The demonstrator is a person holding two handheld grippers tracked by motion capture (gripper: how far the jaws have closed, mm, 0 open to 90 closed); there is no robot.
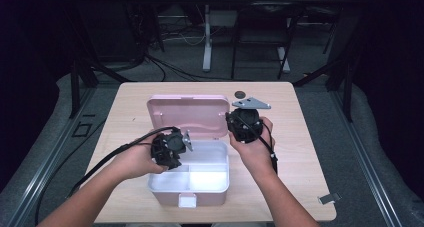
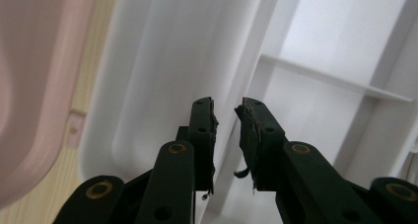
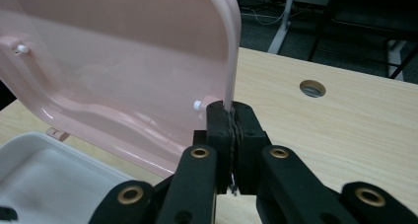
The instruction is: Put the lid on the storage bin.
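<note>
A pink box (image 1: 165, 196) stands open on the table, its lid (image 1: 187, 114) upright at the back. Inside sits a white tray (image 1: 210, 159) with compartments. My right gripper (image 1: 231, 121) is shut on the lid's right edge; in the right gripper view the jaws (image 3: 231, 110) pinch the thin pink lid (image 3: 123, 61) rim. My left gripper (image 1: 170, 154) hangs over the tray's left part, pointing down. In the left gripper view its jaws (image 2: 227, 110) stand slightly apart above the white tray (image 2: 148, 86), pressing on nothing.
The wooden table (image 1: 300, 137) has a round cable hole (image 1: 240, 93) behind the lid. A small metal clip (image 1: 328, 198) lies near the front right corner. Chair and desk legs stand on the floor beyond the table.
</note>
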